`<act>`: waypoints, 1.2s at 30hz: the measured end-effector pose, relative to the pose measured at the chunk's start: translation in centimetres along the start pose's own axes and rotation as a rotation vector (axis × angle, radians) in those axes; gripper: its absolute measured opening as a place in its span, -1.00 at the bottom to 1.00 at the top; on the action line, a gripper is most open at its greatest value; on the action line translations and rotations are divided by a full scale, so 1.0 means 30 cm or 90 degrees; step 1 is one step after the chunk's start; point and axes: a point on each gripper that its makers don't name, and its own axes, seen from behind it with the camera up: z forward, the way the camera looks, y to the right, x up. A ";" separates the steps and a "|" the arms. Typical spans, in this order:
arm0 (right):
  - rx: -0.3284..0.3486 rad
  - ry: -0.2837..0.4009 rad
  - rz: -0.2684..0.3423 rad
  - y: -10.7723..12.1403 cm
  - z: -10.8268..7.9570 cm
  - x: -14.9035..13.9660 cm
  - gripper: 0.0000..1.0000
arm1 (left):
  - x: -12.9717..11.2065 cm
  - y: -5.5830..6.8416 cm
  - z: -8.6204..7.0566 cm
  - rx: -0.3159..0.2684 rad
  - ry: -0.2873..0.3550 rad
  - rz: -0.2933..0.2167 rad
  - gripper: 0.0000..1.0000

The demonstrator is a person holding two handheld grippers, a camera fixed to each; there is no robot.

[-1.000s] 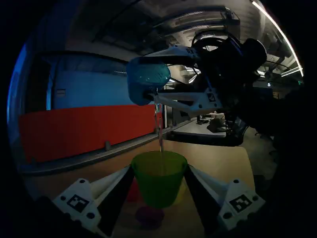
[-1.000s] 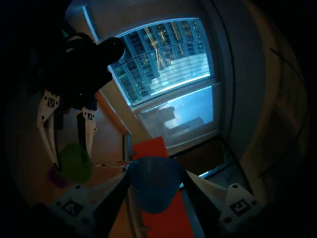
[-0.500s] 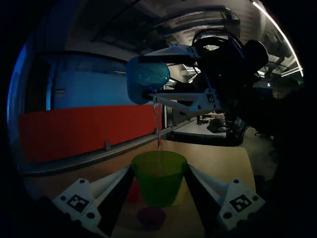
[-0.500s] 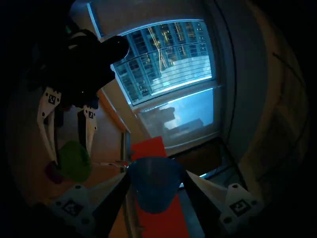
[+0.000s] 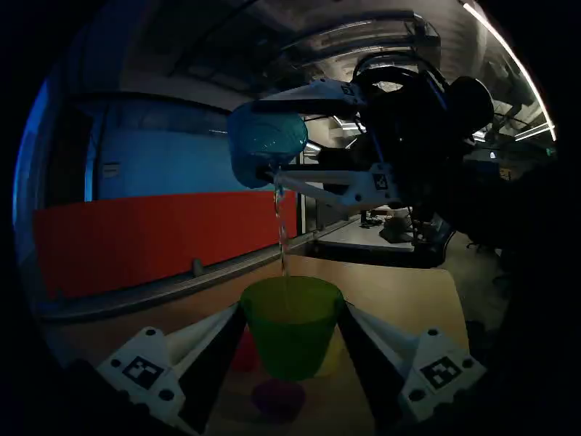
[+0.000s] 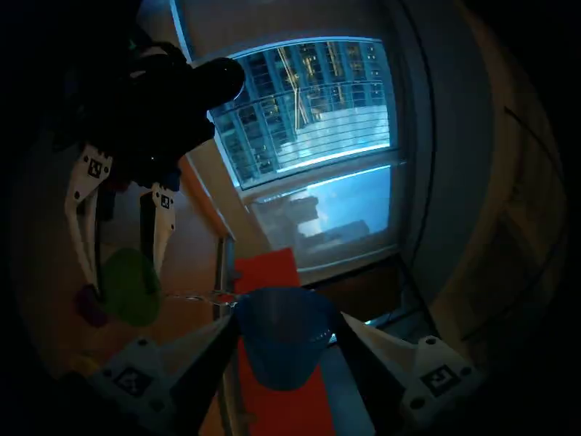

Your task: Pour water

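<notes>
Stream [image 5: 280, 232] thin, near rim: my right gripper [image 6: 285, 323] pinching blue cup [image 6: 283, 352], left gripper [image 5: 292, 320] pinching green cup [image 5: 292, 345]; I need steady tilt, centred.

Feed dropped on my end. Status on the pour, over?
Left tongs shut on green cup, upright. Right tongs shut on blue cup, tipped above it. Thin water stream landing in green cup. No obstruction seen.

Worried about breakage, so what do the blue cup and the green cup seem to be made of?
The blue cup looks like translucent plastic: light glows through its smooth wall. The green cup is probably plastic too: thin rim, smooth wall, even colour. The dim light leaves both uncertain.
</notes>
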 end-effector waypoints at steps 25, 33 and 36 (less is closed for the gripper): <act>-0.021 0.000 -0.065 0.039 -0.004 0.009 0.85 | 0.004 0.009 0.009 0.000 -0.001 0.001 0.74; -0.027 0.003 -0.086 0.049 -0.008 0.021 0.85 | 0.000 0.006 0.012 0.001 -0.001 -0.001 0.74; -0.029 0.004 -0.093 0.053 -0.007 0.024 0.85 | -0.002 0.007 0.013 0.000 0.000 -0.003 0.74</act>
